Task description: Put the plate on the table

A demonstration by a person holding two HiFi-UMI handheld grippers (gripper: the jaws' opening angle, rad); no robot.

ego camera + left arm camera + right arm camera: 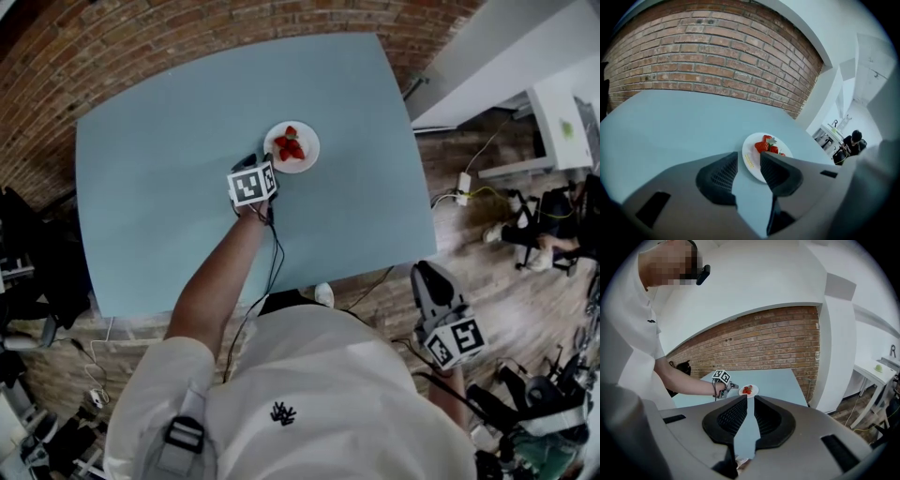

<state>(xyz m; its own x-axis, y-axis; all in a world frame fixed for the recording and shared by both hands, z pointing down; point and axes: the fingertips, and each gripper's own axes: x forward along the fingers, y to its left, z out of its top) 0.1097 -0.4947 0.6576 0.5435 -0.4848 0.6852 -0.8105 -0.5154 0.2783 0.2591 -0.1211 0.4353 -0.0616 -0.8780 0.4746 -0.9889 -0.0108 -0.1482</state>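
Plate: round white plate carrying red strawberries, resting far-centre on pale blue bench.
Left gripper: jaws apart at plate's near rim, not gripping.
Right gripper: jaws slightly apart, empty, beyond bench's near-right corner.

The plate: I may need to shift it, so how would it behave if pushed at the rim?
The plate looks rigid and sits flat on the smooth table, so it would probably slide rather than tip. The strawberries lie loose in a pile, so a sharp nudge might roll them.
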